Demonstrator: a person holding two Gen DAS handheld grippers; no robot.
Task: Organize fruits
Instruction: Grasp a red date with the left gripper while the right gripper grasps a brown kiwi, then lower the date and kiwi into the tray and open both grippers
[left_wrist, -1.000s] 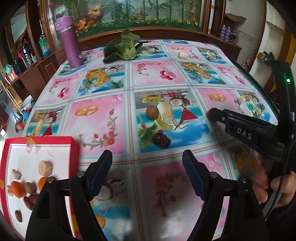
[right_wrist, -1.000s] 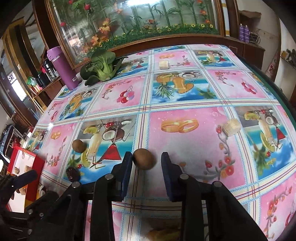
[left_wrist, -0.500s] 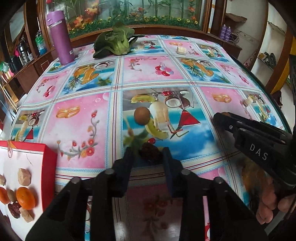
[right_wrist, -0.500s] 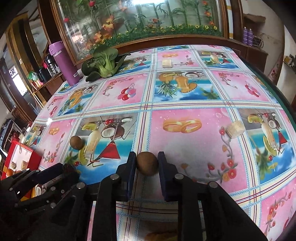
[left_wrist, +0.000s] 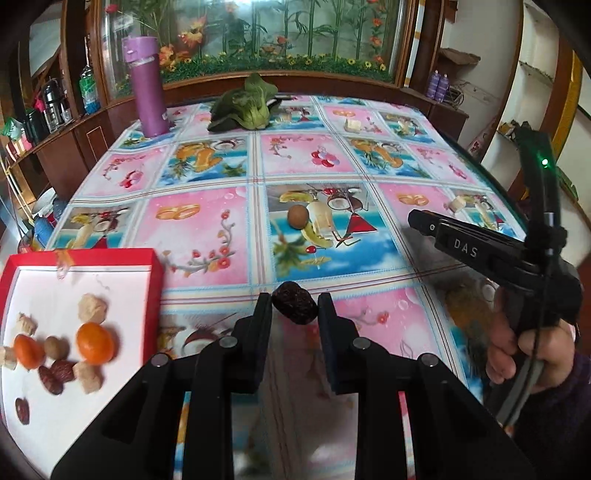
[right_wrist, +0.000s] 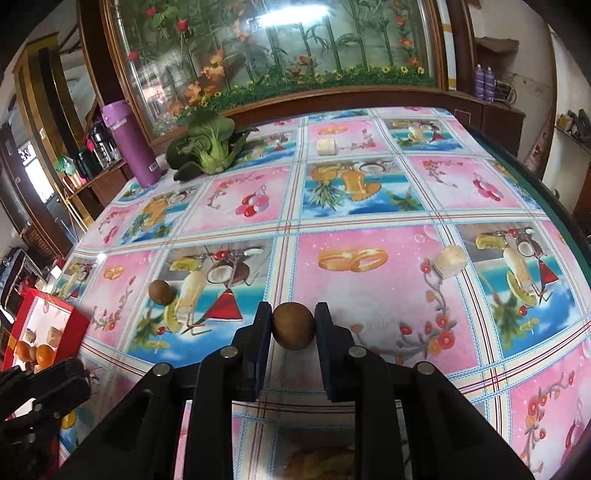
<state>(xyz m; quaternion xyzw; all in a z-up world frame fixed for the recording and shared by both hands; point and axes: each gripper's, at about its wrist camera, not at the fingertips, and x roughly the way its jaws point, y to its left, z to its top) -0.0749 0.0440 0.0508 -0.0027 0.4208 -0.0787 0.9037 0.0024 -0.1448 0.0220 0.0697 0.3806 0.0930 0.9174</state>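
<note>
Gripping a dark wrinkled date (left_wrist: 295, 308) between the fingers of my left gripper (left_wrist: 294, 314), I have it pinched at the very tips, jaws drawn in narrow around it. It sits above the seam of the patterned tablecloth (left_wrist: 207, 236); I cannot tell whether it touches the cloth. The red tray (left_wrist: 157, 273) lies just to the left of this gripper, its white floor holding two small oranges (left_wrist: 95, 342), pale chunks, a brown nut and a few more dark dates. Farther ahead on the cloth a brown round fruit (left_wrist: 297, 216) rests on a blue printed square, well apart from my tips.

My right gripper (right_wrist: 293, 330) is closed on another brown round fruit, a longan (right_wrist: 293, 325) by the look of it, with both finger pads pressed to its sides. In the left camera that tool (left_wrist: 480, 254) shows at the right edge with my hand (left_wrist: 524, 350) around its handle. From the right camera I see a pale cube (right_wrist: 449, 261) lying on the cloth ahead and to the right, and a second cube (right_wrist: 327, 147) far back. At the far end stand a purple flask (right_wrist: 131, 144) and a leafy green vegetable (right_wrist: 208, 147) beside it.
</note>
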